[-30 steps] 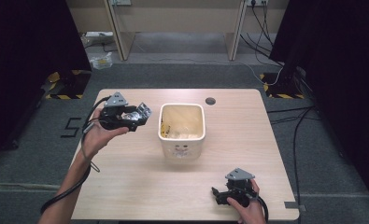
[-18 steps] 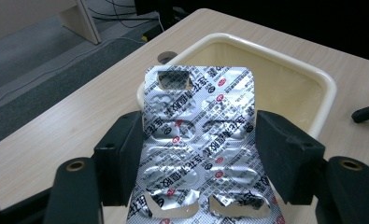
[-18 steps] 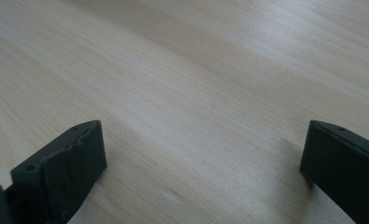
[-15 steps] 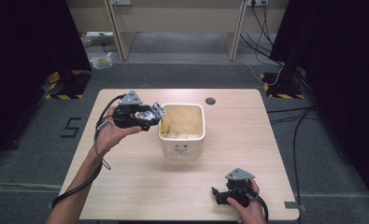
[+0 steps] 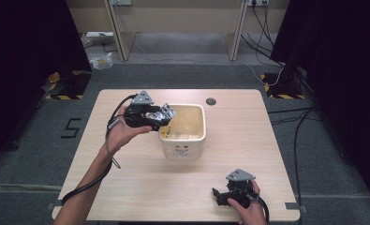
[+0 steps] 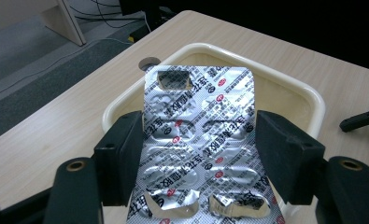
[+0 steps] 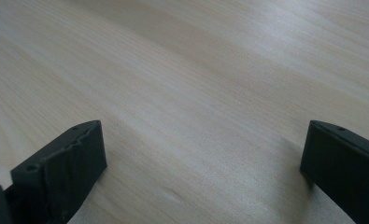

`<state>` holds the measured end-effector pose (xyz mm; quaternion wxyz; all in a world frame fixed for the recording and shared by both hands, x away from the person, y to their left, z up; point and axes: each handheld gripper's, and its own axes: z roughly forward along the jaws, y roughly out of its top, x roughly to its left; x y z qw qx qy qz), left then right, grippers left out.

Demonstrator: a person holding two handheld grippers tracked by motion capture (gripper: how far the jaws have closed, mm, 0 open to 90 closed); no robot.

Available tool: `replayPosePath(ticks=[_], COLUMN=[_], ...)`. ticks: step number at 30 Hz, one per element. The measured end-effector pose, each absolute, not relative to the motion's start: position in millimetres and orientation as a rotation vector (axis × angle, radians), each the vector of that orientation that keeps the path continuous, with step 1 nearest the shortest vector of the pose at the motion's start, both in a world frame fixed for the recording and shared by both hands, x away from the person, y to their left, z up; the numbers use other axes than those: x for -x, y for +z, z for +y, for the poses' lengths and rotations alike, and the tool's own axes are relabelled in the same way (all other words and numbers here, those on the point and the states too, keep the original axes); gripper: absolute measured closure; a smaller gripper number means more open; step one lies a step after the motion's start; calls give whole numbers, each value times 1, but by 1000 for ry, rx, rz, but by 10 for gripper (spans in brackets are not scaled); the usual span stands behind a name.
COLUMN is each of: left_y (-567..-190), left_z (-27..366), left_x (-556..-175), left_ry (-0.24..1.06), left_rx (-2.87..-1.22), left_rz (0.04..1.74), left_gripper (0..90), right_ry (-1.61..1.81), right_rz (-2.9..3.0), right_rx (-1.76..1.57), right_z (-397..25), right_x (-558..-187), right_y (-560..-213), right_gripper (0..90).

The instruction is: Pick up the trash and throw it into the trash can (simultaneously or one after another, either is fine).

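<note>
A silver foil blister pack (image 5: 166,112) with several burst pockets is held by its two long edges in my left gripper (image 5: 161,117), which is shut on it. The pack (image 6: 201,121) hangs over the left rim of a cream plastic bin (image 5: 186,142), pointing into the bin (image 6: 308,91). In the left gripper view the black jaws press on both sides of the pack. My right gripper (image 5: 218,196) rests low on the table at the front right, open, with bare wood between its jaws (image 7: 203,158).
The bin stands mid-table on a light wooden table (image 5: 248,140) and holds some pale items I cannot make out. A round cable hole (image 5: 211,101) lies behind the bin. My right gripper (image 6: 359,121) shows far off past the bin.
My left gripper has carried the blister pack to the right, from beside the bin to over its left rim. The right gripper has stayed still.
</note>
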<state>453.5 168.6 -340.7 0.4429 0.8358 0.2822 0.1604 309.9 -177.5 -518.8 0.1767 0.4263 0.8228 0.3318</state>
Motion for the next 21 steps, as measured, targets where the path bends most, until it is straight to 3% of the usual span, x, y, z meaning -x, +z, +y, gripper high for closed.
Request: replayPosePath(ticks=[21], left_y=[-358], left_z=[133], left_x=[-470], left_ry=[317], left_rx=[-2128], left_rz=[684], left_gripper=[337], right_ry=[941], right_rz=[2329], right_rx=[-1206], right_z=[-177], right_x=[-310], right_y=[-519], right_gripper=[3])
